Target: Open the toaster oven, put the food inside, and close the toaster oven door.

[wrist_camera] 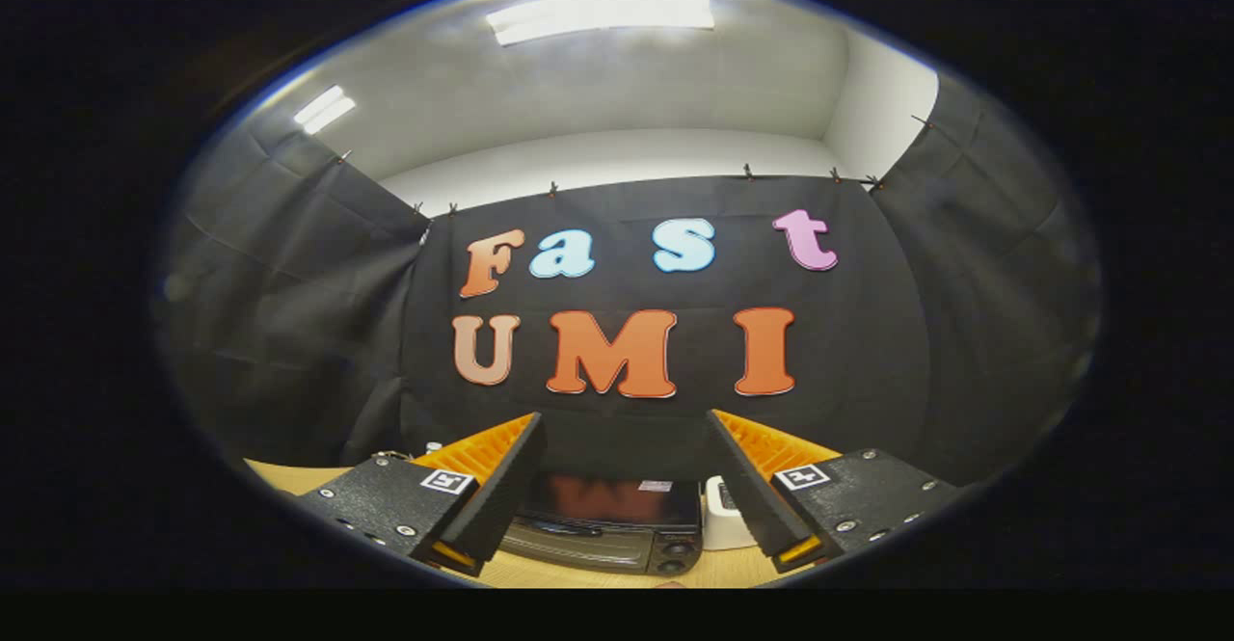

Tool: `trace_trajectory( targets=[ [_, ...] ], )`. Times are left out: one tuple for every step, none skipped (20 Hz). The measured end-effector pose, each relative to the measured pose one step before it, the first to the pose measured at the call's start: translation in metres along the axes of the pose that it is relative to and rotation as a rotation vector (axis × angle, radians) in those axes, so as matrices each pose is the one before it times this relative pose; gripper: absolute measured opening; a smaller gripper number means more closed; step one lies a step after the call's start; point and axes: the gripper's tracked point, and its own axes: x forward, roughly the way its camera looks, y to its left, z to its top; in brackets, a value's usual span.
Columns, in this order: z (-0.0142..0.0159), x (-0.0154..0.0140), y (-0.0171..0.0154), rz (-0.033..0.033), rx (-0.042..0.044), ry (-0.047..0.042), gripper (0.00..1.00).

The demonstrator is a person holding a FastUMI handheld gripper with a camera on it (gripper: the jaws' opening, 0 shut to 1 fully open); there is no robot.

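Observation:
A black toaster oven (607,523) stands on the wooden table beyond and below my fingers, its door shut, with a dark handle across the top of the door and knobs (675,552) on its right side. My gripper (625,421) is held high above the table and stands open, with nothing between the two black fingers (501,487) lined in orange. The oven shows through the gap between them.
A small white object (725,520) sits just right of the oven. The pale wooden table (289,475) runs off to the left. Black cloth walls close the booth behind and on both sides.

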Motion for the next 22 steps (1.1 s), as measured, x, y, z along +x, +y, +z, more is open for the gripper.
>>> trace_trajectory(
  targets=[
    [-0.00053,0.00037,0.00076,-0.00112,-0.00232,0.00039,0.97],
    [-0.00003,0.00034,-0.00082,-0.00276,-0.00411,-0.00131,0.97],
    [-0.00075,0.00097,0.00026,-0.00081,-0.00522,-0.00074,0.97],
    [-0.00202,0.00183,0.00071,-0.00281,-0.00089,0.00153,0.97],
    [-0.00175,-0.00013,0.00186,0.00320,0.00397,0.00330,0.97],
    [-0.00235,0.00038,0.00276,0.00538,0.00682,0.00290,0.97],
    [-0.00282,0.00061,0.00270,0.00369,0.00674,0.00246,0.98],
    [-0.00403,0.00021,0.00014,-0.00088,0.00260,0.00584,0.97],
    [-0.00635,0.00189,0.00044,-0.00478,-0.00275,0.01122,0.97],
    [-0.00752,0.00344,0.00172,-0.00238,-0.00763,0.01166,0.97],
    [-0.00741,0.00239,0.00168,-0.00222,-0.00884,0.01426,0.97],
    [-0.00782,0.00311,0.00316,0.00217,-0.00565,0.01480,0.98],
    [-0.00769,0.00369,0.00595,0.00829,0.00067,0.01118,0.98],
    [-0.00755,0.00373,0.00609,0.01183,0.00444,0.01287,0.98],
    [-0.00969,0.00553,0.00610,0.01059,0.00555,0.01810,0.98],
    [-0.01045,0.00437,0.00479,0.01004,0.00612,0.02341,0.98],
    [-0.01166,0.00519,0.00550,0.01233,0.00825,0.02419,0.98],
    [-0.01200,0.00539,0.00641,0.00975,0.00966,0.02723,0.98],
    [-0.01188,0.00709,0.00612,0.01118,0.00935,0.02606,0.98],
    [-0.01208,0.00733,0.00591,0.01154,0.00321,0.02231,0.98],
    [-0.01014,0.00698,0.00324,0.00000,-0.00269,0.02029,0.98],
    [-0.00797,0.00734,0.00193,-0.00551,-0.00720,0.01393,0.98]
  ],
)
